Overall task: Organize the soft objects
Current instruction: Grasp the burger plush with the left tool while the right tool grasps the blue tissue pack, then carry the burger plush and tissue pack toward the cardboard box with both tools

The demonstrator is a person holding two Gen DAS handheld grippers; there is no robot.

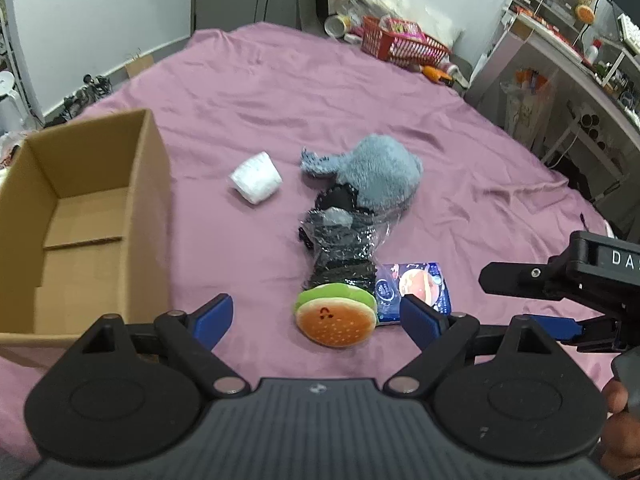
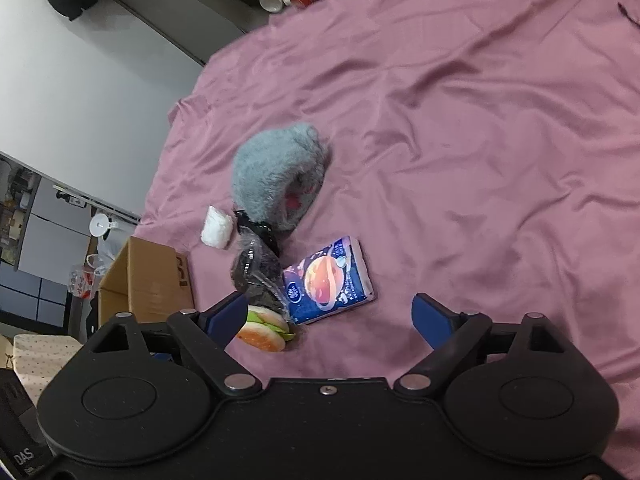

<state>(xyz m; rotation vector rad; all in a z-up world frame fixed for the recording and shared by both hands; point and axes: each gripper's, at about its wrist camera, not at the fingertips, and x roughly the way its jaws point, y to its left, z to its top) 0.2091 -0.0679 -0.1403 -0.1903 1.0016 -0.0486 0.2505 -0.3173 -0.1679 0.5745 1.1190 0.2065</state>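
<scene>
Surface: bed with a rumpled mauve sheet (image 1: 360, 92); all items lie on it.

Receptacle: cardboard box (image 1: 80, 216), open-topped and empty, at the left edge of the cluster; judged the collection point for the soft items, set within easy reach.

Items, all loose, none held:
- Burger plush (image 1: 336, 316), nearest the left gripper, touching the black item.
- Black item in clear wrap (image 1: 340, 248), lying between burger and grey plush.
- Grey plush toy (image 1: 376, 168), farthest from the grippers.
- White soft roll (image 1: 256, 177), apart, between box and plush.
- Blue tissue pack (image 1: 416, 288), just beside the burger.

Left gripper (image 1: 316, 316): jaws spread wide, empty, framing the burger plush, judged the first pick.

Right gripper (image 2: 328, 316): jaws spread wide, empty, poised near the tissue pack.

Progress: judged not yet begun.
</scene>
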